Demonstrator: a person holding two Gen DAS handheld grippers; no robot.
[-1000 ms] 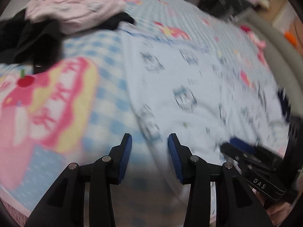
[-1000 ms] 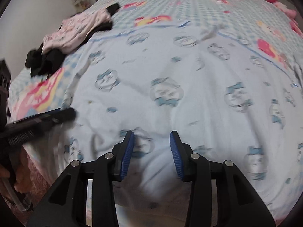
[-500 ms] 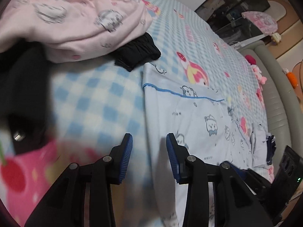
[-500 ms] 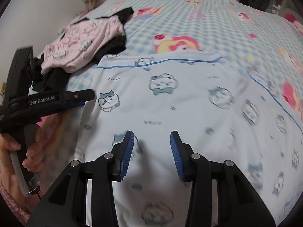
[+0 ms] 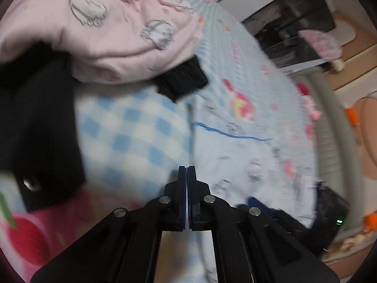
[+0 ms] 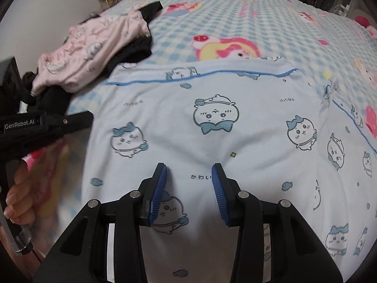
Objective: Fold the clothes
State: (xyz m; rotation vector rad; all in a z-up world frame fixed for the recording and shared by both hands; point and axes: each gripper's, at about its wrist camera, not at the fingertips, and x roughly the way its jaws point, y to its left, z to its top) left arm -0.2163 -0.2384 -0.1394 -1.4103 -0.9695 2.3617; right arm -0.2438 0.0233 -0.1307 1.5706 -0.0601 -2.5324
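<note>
Right now your left gripper (image 5: 187, 172) is clamped shut at the shirt's (image 6: 212, 122) left edge, probably pinching it, though blur hides the contact. Your right gripper (image 6: 188, 179) hovers with jaws apart over the shirt spread flat on the bed (image 6: 271, 16), ready to grab for folding.

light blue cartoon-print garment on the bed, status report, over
Left gripper shut at the garment's left edge; grip on cloth unclear. Right gripper open above the light blue cartoon-print garment, spread flat. Pink-and-black clothes pile beside it, apart.
</note>
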